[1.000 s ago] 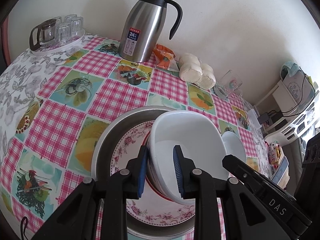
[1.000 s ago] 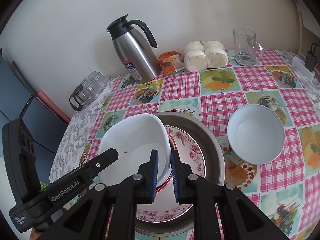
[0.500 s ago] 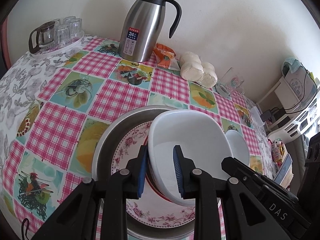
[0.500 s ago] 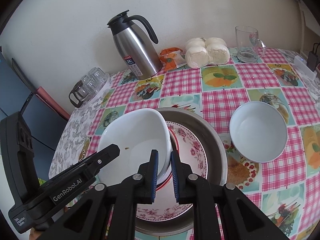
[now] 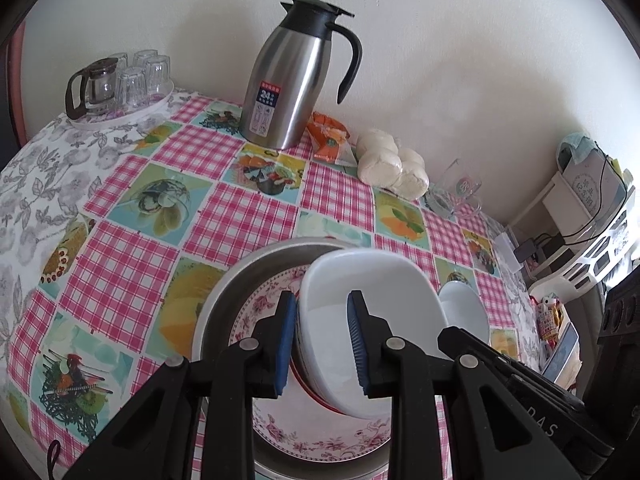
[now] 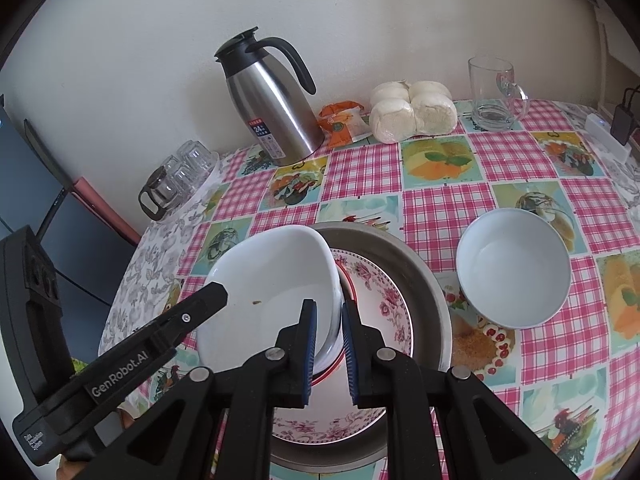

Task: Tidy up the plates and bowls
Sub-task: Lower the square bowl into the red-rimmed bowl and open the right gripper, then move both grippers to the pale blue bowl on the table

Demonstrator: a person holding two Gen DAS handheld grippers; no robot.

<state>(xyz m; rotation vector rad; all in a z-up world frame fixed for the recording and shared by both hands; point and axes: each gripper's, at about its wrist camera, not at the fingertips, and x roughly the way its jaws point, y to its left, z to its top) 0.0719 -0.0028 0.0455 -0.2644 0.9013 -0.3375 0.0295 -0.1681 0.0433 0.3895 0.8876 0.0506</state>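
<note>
A white squarish bowl hangs tilted over a floral plate, which lies inside a round metal basin. A red-edged rim shows just under the bowl. My left gripper is shut on the bowl's left wall, with one pad outside and one inside. On the opposite rim my right gripper is shut tight. A second, round white bowl stands on the checked tablecloth to the right of the basin.
Along the wall stand a steel thermos jug, a tray of glasses with a small teapot, an orange snack packet, bagged buns and a glass mug. A power strip lies at the table's right edge.
The left wrist view has tipped slightly, so the table sits a little lower in it. The bowl stays held between both grippers over the plate.
</note>
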